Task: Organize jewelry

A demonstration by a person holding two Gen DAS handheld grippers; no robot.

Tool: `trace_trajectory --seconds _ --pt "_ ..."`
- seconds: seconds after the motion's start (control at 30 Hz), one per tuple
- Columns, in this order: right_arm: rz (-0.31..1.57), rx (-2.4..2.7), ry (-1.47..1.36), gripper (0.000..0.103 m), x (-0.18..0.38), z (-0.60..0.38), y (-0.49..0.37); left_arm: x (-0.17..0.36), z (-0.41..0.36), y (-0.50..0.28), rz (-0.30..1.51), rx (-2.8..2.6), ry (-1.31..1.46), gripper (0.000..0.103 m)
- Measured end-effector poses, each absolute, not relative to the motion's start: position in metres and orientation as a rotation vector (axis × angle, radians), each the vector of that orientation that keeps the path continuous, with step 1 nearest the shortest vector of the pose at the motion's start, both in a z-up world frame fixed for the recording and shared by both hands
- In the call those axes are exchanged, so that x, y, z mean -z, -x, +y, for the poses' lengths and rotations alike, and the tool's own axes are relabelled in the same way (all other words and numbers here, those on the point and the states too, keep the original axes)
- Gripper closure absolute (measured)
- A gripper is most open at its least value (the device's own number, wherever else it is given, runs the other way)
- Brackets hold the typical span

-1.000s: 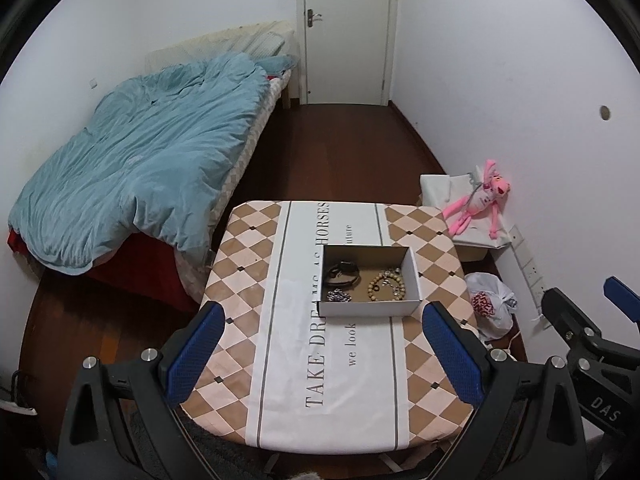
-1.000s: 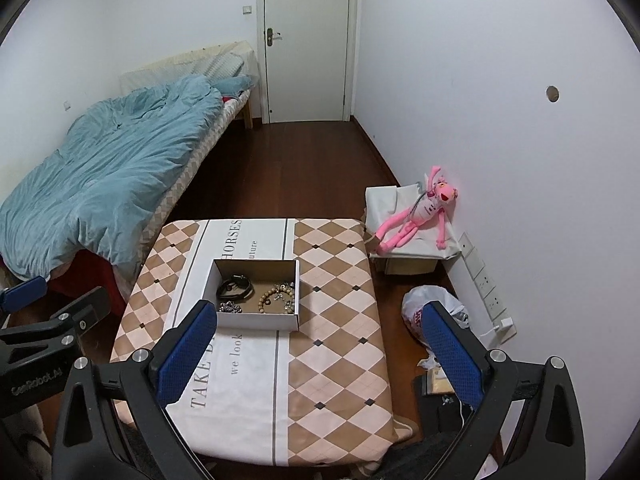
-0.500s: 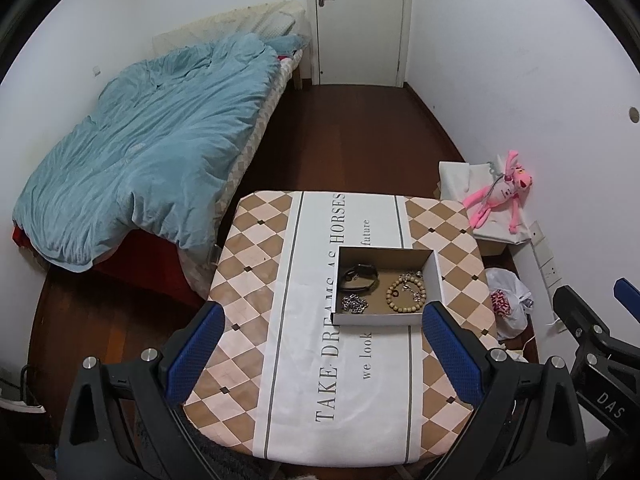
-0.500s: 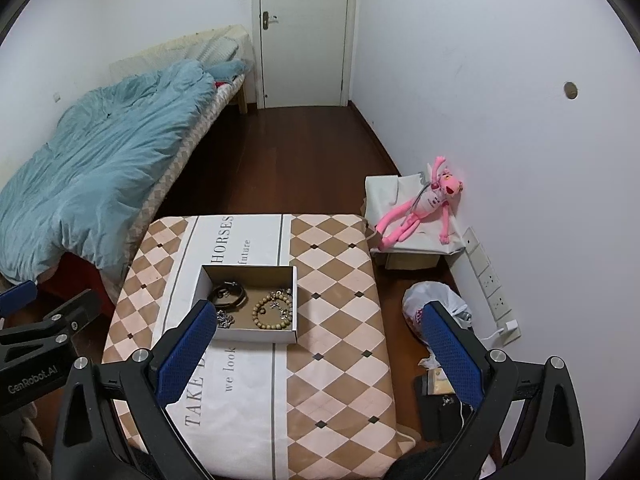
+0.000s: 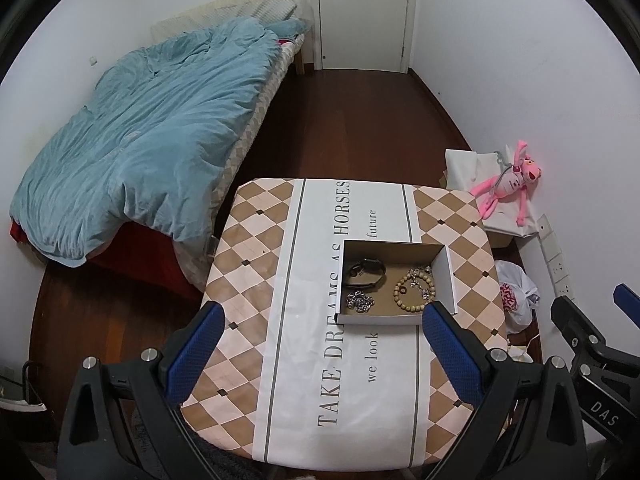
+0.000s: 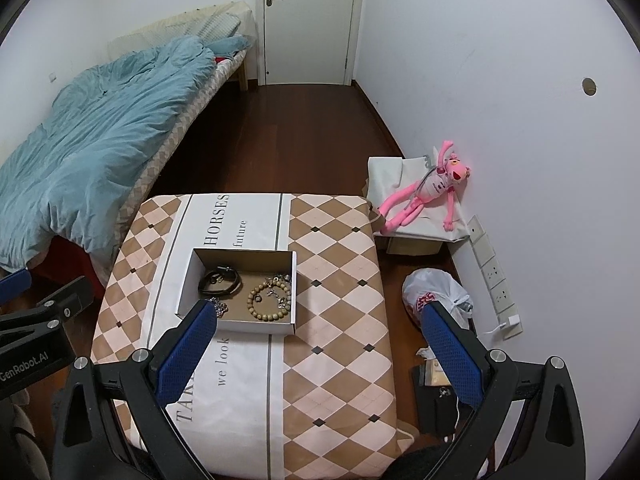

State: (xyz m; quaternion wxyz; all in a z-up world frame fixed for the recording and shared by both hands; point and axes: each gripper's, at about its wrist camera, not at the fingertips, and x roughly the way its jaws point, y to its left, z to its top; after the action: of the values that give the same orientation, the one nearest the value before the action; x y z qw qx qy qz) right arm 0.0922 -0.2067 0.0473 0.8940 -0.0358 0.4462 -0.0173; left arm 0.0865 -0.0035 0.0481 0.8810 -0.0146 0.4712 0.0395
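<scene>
Both grippers, left gripper (image 5: 320, 344) and right gripper (image 6: 316, 344), gape wide, empty; jewelry box (image 5: 394, 318) sits just ahead on the worktop (image 5: 256, 280).

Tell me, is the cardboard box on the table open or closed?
Open. The cardboard box has no lid on it, so the wooden bead bracelet and black band inside show.

walls: plain white | door (image 5: 363, 14): white, shut, at far end | floor (image 6: 304, 136): dark wood boards | bed (image 5: 140, 140): left side, rumpled blue duvet | table (image 6: 340, 280): checked cloth with lettering | wall sockets (image 6: 494, 276): low on right wall, possibly one plug in
</scene>
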Motion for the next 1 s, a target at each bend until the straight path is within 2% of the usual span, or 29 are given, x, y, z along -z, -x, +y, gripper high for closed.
trace_trajectory --seconds 1.0 --pt "0.936 0.040 0.087 0.000 -0.041 -0.206 -0.091 -0.038 -0.008 -0.086 0.996 -0.059 0.031 0.002"
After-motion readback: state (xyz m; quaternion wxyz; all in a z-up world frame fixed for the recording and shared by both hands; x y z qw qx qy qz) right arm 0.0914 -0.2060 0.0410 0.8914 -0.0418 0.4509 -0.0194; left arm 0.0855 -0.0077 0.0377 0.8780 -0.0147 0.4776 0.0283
